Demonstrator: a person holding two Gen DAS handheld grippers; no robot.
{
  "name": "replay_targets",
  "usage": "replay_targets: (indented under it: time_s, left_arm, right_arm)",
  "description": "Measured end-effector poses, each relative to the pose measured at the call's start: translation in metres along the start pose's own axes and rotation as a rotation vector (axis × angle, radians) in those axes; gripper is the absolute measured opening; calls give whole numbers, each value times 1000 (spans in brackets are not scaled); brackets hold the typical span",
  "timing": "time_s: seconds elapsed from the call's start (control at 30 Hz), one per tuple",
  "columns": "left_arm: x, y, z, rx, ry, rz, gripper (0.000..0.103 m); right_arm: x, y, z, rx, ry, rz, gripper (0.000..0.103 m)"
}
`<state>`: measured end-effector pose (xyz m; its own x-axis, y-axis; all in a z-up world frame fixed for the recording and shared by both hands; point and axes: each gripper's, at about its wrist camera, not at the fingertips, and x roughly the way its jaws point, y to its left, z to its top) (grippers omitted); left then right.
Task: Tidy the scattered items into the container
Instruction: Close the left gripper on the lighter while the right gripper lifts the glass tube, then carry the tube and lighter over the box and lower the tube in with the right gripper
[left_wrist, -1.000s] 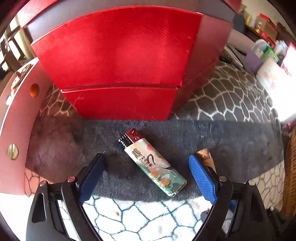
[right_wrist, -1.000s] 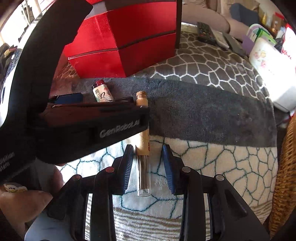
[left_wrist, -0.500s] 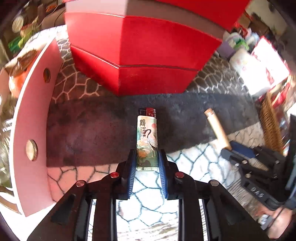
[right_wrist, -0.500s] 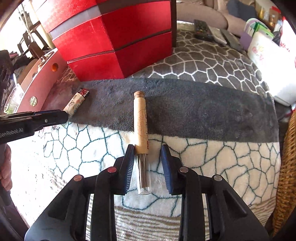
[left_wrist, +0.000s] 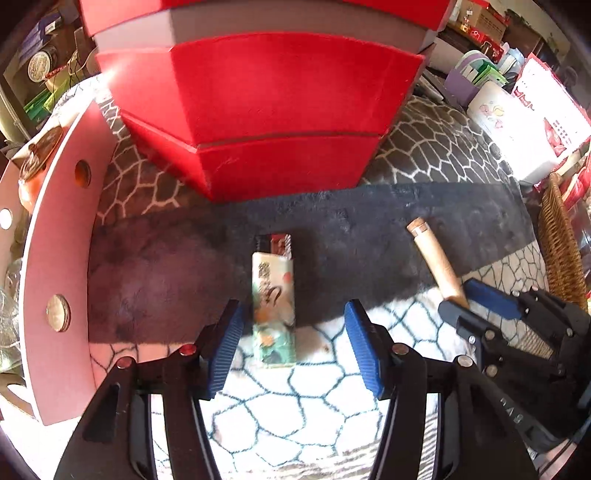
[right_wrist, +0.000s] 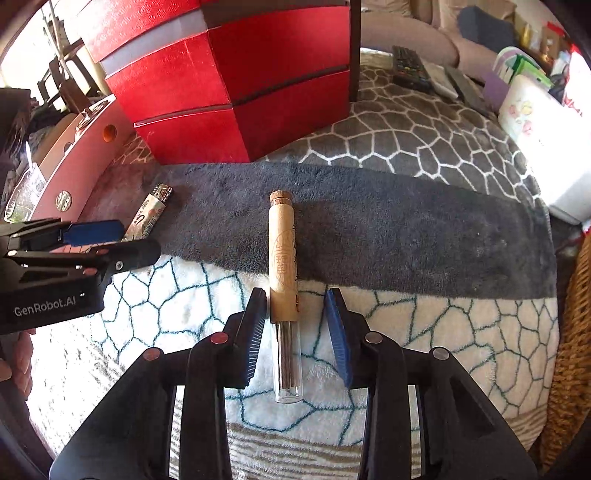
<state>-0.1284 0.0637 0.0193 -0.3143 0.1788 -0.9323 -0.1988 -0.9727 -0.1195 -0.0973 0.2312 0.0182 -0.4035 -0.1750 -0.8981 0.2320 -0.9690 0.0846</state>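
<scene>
Two items: a printed lighter (left_wrist: 274, 299) and a corked tube (right_wrist: 283, 280), both lying on the fleece blanket (right_wrist: 406, 229), well apart.
Left gripper (left_wrist: 293, 343): half a second ago its jaws were clamped tight on the lighter; they have just been opening, and now stand spread with clear gaps to either side of it.
Lighter now: flat on the blanket between the pads, touched by neither.
Right gripper (right_wrist: 297, 325): unchanged, jaws narrowly apart astride the tube, daylight on both sides, no pinch that I can see.
Container: presumably the red box (left_wrist: 280, 110) behind, or the pink tray (left_wrist: 62, 258) to the left; I cannot tell which.
Meaning: looks like a released or failed grab, so nothing is tidied yet.
Next: probably another squeeze on the lighter.
</scene>
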Motion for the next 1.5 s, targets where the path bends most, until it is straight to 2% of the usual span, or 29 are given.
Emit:
replay_targets:
  time_s: [0.1,0.13,0.17,0.2,0.27,0.37,0.53,0.7,0.83,0.97,1.1,1.23,1.5]
  left_arm:
    - [-3,5,-11,36,-46,2,60]
    - [-2,3,-14,63,-50,19,60]
    - [-1,0,-15,90,-56,33,58]
    - [1,-4,-14,112,-66,47,53]
    - [0,-2,-12,104,-77,49,23]
    - [0,11,-9,36,-63,-13,23]
    - [-16,21,-19,-27,-87,-78,23]
    - [-68,36,-32,-28,-152,-126,23]
    - [-107,56,-29,-40,-219,-119,23]
    - [-137,96,-27,-69,-260,-77,23]
    - [-155,139,-29,-102,-284,-25,23]
    - [-158,174,-29,-116,-284,12,23]
    - [-144,214,-23,-95,-265,-1,23]
  right_arm:
    - [1,3,1,-14,-6,-19,31]
    - [1,4,1,-22,-7,-27,27]
    - [1,4,2,-23,-9,-27,19]
    - [1,4,2,-16,-11,-19,14]
    - [0,2,2,3,-8,1,14]
    - [-2,-1,1,43,-5,56,14]
    - [-11,-1,-1,123,-9,207,14]
    - [-30,24,-1,142,-28,335,14]
    - [-50,62,9,158,-66,420,14]
    - [-59,115,28,188,-100,503,14]
    - [-55,173,54,200,-98,513,14]
    - [-37,220,76,222,-76,472,14]
    - [1,266,93,214,-38,306,14]
